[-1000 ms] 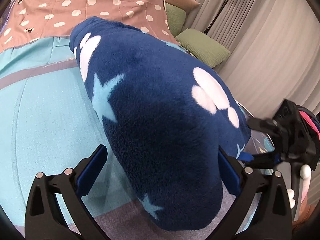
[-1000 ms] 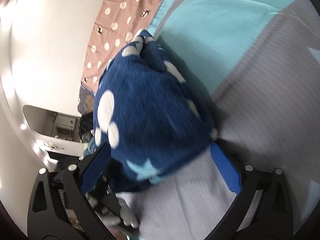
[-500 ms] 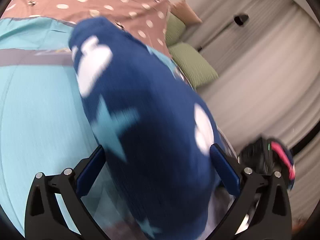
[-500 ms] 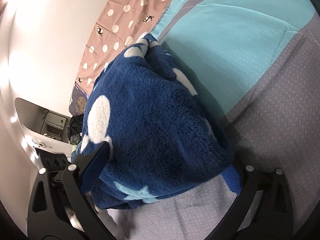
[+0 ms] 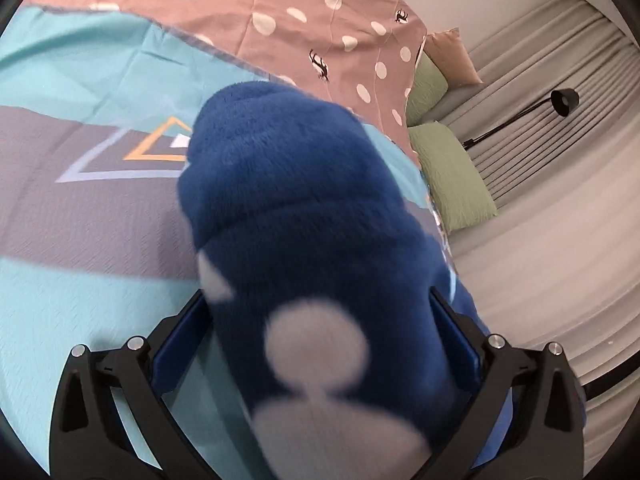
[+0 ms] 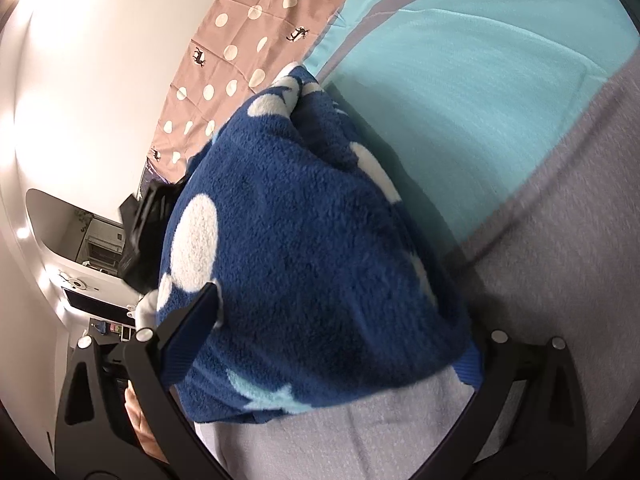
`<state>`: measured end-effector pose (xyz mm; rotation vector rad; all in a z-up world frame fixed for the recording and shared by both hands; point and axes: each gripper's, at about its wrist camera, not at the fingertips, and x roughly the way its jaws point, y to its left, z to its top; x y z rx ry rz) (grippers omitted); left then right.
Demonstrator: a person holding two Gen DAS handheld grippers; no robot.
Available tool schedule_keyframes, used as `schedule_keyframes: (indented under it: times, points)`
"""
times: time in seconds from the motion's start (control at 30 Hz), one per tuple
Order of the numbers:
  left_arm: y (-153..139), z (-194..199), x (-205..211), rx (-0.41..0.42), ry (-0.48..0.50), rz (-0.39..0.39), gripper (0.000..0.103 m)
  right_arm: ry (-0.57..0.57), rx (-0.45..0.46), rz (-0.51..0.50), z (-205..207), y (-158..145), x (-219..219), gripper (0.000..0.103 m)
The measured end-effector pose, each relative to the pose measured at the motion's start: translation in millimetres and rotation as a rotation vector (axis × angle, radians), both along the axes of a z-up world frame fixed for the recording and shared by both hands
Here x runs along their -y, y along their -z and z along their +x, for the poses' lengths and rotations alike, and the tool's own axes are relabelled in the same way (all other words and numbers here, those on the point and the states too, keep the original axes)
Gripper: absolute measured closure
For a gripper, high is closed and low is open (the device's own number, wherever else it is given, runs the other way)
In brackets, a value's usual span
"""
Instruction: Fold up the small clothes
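A dark blue fleece garment (image 5: 304,216) with white dots and pale blue stars fills the middle of both views. In the left wrist view it bulges between the fingers of my left gripper (image 5: 316,328), which is closed on its thick fold and holds it above the bed. In the right wrist view the same garment (image 6: 304,240) sits between the fingers of my right gripper (image 6: 340,336), also closed on it, above the grey part of the bedspread. The pads are largely buried in the fleece.
The bed has a turquoise and grey bedspread (image 5: 80,208) with a triangle print and a brown dotted sheet (image 5: 304,12) beyond. Green pillows (image 5: 452,172), a black floor lamp (image 5: 560,100) and curtains stand at the right. A white wall and shelves (image 6: 92,248) lie left of the right gripper.
Both grippers have lifted the garment and swung it; the left view has turned toward the brown sheet and pillows. The garment now hangs bunched, closer to the left camera.
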<state>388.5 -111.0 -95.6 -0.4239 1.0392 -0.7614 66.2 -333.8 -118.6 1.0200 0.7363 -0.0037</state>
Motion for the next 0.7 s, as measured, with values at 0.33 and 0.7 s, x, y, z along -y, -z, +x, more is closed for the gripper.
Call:
schedule_keyframes:
  times: [0.33,0.7]
  points:
    - [-68,-6,-4,0.272,0.096,0.022,0.042,-0.083,0.098,-0.193,37,-58,11,0.044]
    - [-173,70,-72,0.451,-0.173,0.133,0.042,-0.335,0.267,-0.260,239,-144,21,0.045]
